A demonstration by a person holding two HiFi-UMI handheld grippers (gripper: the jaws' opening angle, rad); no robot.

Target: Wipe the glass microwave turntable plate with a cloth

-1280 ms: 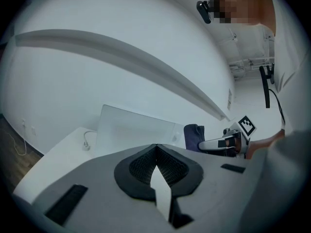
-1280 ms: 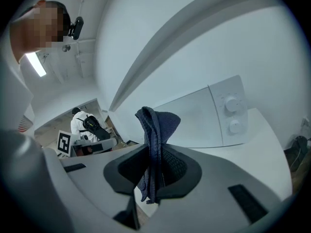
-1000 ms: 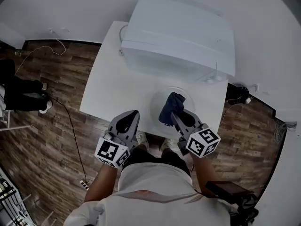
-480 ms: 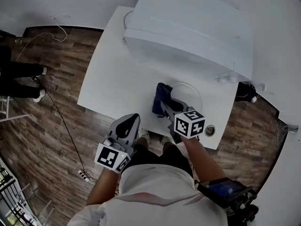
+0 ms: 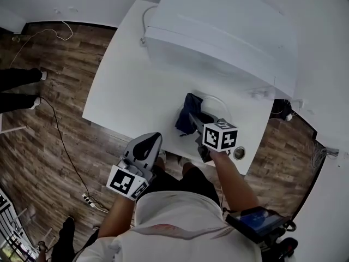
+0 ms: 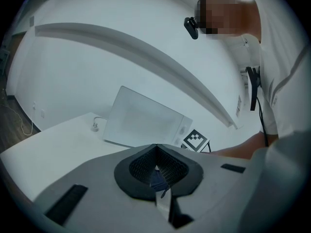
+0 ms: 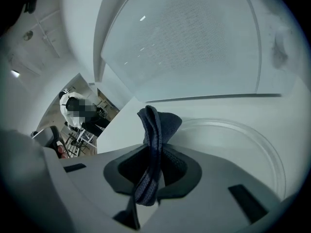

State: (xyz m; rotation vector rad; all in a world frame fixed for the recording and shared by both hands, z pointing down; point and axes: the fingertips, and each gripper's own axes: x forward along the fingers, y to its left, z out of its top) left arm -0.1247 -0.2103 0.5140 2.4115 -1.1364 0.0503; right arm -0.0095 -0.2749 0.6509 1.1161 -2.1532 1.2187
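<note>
Desk (image 5: 125,91): white, with the microwave (image 5: 218,31) along its far edge.
Left hand-held gripper (image 5: 150,141): jaws closed together with nothing between them, held just off the desk's near edge, apart from the plate.
Cloth (image 5: 187,109): dark blue and bunched, at the plate's left rim.
Right hand-held gripper (image 5: 192,119): jaws clamped on the cloth.
Plate (image 5: 222,107): clear glass, flat on the desk near its near right corner, before the microwave.
</note>
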